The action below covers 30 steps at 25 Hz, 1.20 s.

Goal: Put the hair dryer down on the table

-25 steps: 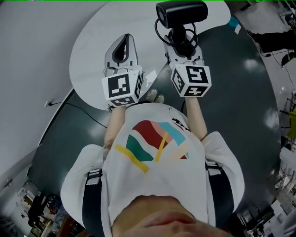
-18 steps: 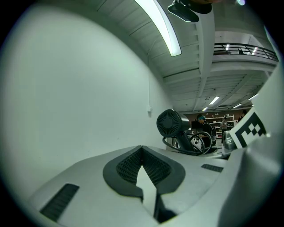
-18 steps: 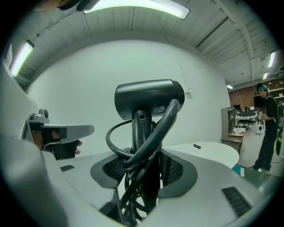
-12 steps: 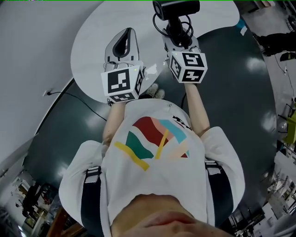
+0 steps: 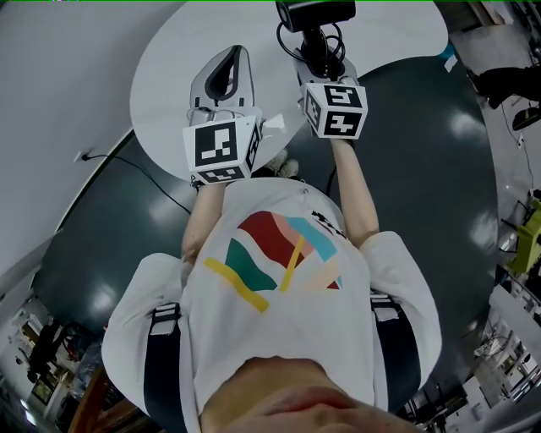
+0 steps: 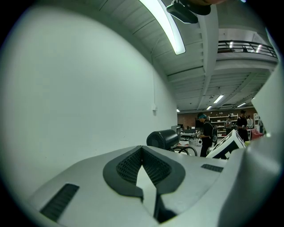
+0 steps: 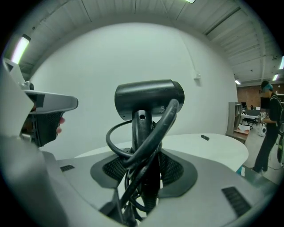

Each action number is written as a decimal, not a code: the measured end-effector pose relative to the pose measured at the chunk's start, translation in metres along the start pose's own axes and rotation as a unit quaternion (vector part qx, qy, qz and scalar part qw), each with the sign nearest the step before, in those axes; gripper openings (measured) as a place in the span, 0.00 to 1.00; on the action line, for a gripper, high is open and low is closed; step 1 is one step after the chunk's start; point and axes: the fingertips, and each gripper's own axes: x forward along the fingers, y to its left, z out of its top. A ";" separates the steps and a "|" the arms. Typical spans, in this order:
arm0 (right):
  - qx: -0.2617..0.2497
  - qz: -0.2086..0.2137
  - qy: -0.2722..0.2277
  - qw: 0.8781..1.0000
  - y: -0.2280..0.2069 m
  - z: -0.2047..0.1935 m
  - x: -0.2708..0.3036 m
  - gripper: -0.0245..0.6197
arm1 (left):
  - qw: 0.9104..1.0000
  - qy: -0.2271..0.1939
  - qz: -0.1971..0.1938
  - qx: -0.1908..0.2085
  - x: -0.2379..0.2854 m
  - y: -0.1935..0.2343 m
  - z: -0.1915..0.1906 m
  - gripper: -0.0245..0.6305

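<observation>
A black hair dryer (image 5: 314,14) with its cord wrapped round the handle stands upright in my right gripper (image 5: 319,61), which is shut on the handle and the bundled cord. In the right gripper view the dryer's barrel (image 7: 148,99) rises above the jaws (image 7: 142,166), over the white round table (image 7: 213,148). My left gripper (image 5: 239,56) hovers beside it over the table (image 5: 169,93), its tips together with nothing between them. The left gripper view shows the dryer (image 6: 163,139) just to the right, beyond the closed tips (image 6: 142,150).
A small dark object (image 7: 204,137) lies on the table's far right part. A teal item (image 5: 446,52) sits at the table's right edge. The floor around is dark grey. People stand among shelves in the background (image 7: 270,119).
My right gripper has carried the hair dryer farther out over the table and lower. The left gripper has shifted only slightly the same way.
</observation>
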 end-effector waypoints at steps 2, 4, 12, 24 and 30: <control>-0.006 0.002 0.008 1.000 0.001 -0.003 0.007 0.36 | 1.000 0.000 0.005 0.000 0.001 0.004 0.002 0.06; -0.009 0.005 0.018 1.000 0.004 -0.008 0.012 0.36 | 1.000 0.000 0.011 -0.001 0.000 0.008 0.002 0.06; 0.012 0.016 0.055 0.998 0.007 -0.035 0.037 0.36 | 1.000 0.007 0.023 -0.002 0.001 0.017 -0.002 0.06; 0.012 0.023 0.100 0.995 0.006 -0.061 0.056 0.36 | 0.999 0.014 0.035 -0.005 0.005 0.023 -0.004 0.06; 0.014 0.027 0.123 0.992 0.002 -0.073 0.063 0.36 | 0.999 0.018 0.041 -0.004 0.008 0.023 -0.004 0.06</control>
